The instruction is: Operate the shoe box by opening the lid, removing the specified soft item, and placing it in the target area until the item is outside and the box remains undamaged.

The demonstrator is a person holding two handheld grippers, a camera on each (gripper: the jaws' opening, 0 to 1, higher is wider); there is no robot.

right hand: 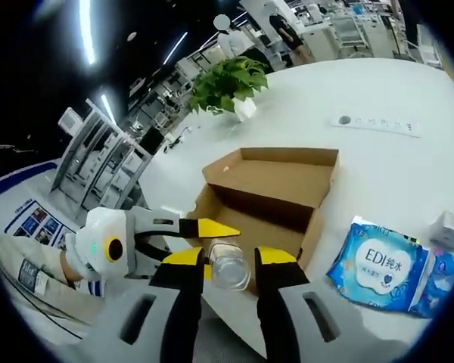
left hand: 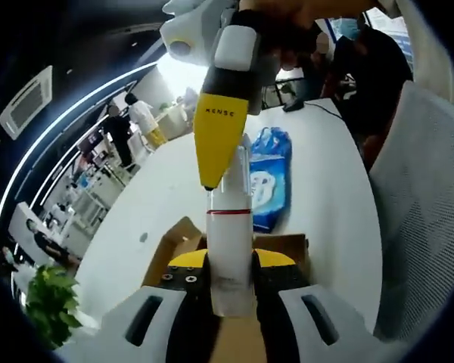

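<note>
A clear plastic bottle (left hand: 230, 249) with a red ring stands between my left gripper's (left hand: 232, 262) jaws, which are shut on its lower part. My right gripper (left hand: 212, 180) comes down from above and its yellow finger overlaps the bottle's top. In the right gripper view the same bottle (right hand: 228, 270) appears end-on between my right gripper's (right hand: 231, 257) jaws, which press its sides. My left gripper (right hand: 216, 231) reaches in from the left. The brown shoe box (right hand: 266, 209) lies open behind. A blue pack of wet wipes (right hand: 380, 266) lies on the table beside the box.
The white table (right hand: 378, 174) carries a potted plant (right hand: 227, 82) at its far edge and a white strip (right hand: 375, 122). The wipes pack (left hand: 268, 181) lies beyond the box flaps (left hand: 181, 238). A white chair (left hand: 424, 212) stands at the right; people stand in the background.
</note>
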